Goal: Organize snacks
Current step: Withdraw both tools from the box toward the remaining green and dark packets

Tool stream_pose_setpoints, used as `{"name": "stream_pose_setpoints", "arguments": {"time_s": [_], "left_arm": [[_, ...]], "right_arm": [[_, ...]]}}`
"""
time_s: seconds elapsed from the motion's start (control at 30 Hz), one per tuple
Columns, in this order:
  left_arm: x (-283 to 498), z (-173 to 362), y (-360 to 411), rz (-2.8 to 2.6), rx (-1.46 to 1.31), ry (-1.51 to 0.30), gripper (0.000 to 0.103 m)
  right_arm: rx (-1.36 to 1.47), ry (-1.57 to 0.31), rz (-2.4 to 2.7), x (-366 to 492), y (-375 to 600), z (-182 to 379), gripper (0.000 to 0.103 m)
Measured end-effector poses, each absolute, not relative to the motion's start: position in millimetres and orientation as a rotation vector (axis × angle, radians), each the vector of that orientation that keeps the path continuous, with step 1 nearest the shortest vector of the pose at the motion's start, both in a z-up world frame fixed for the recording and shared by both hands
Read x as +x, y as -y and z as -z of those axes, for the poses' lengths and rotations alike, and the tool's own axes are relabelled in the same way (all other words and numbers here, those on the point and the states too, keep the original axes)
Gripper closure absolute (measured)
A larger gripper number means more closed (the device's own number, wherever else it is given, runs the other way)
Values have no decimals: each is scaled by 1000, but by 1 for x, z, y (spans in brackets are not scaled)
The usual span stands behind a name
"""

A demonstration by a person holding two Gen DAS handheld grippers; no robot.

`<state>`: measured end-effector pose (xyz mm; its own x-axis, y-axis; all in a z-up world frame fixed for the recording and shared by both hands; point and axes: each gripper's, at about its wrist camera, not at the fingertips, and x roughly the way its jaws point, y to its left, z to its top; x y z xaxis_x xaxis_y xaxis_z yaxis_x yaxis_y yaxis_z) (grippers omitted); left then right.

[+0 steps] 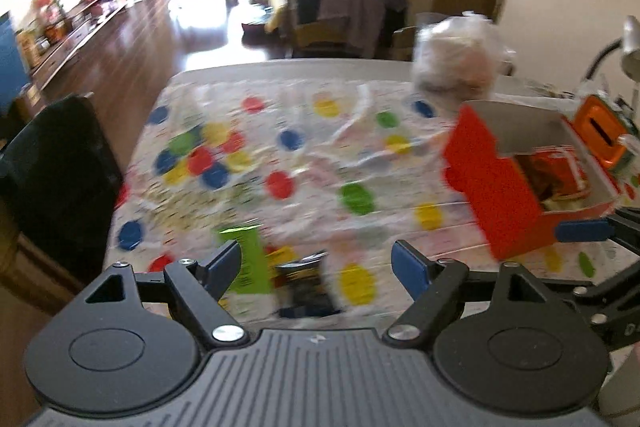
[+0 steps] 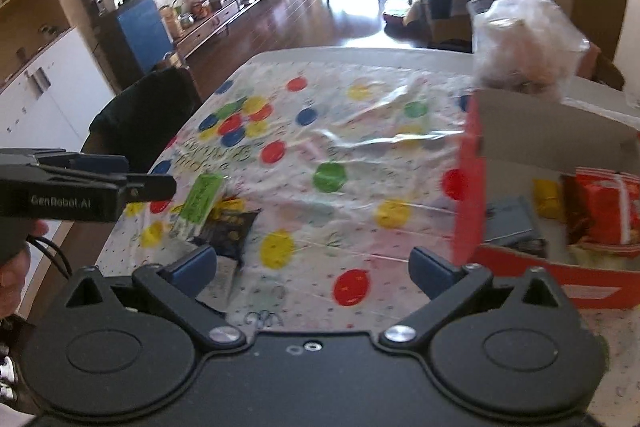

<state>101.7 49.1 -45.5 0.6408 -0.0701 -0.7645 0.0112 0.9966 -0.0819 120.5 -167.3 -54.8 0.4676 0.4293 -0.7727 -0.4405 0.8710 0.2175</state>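
A green snack packet (image 1: pixel 244 259) (image 2: pixel 202 197) and a dark packet (image 1: pixel 306 291) (image 2: pixel 230 227) lie side by side on the dotted tablecloth (image 1: pixel 320 163) near its front left. My left gripper (image 1: pixel 318 265) hangs open just above them, its left pad in front of the green packet, nothing between the pads. To the right stands an orange cardboard box (image 1: pixel 492 187) (image 2: pixel 468 187) with red packets (image 2: pixel 604 207), a yellow one (image 2: pixel 548 197) and a grey one (image 2: pixel 512 223) inside. My right gripper (image 2: pixel 312 265) is open and empty beside the box's left wall.
A clear plastic bag with pale contents (image 1: pixel 456 63) (image 2: pixel 524 47) sits at the table's far right, behind the box. A black chair (image 1: pixel 60 179) (image 2: pixel 148 115) stands at the left table edge. An orange device with a slot (image 1: pixel 600 131) is right of the box.
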Motion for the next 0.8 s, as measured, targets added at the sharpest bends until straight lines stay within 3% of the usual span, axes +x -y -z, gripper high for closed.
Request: {"name": "stream_pose_setpoints", "arguments": {"time_s": [0.53,0.8], "left_arm": [[132,105,-103,-103,-63,-1048,21],[169,136,-107,-105,-44,-1191,21]], "right_arm": [[-114,-1109,-667,126,77,111,0],[-158,-1230,-651,128,33,149,6]]}}
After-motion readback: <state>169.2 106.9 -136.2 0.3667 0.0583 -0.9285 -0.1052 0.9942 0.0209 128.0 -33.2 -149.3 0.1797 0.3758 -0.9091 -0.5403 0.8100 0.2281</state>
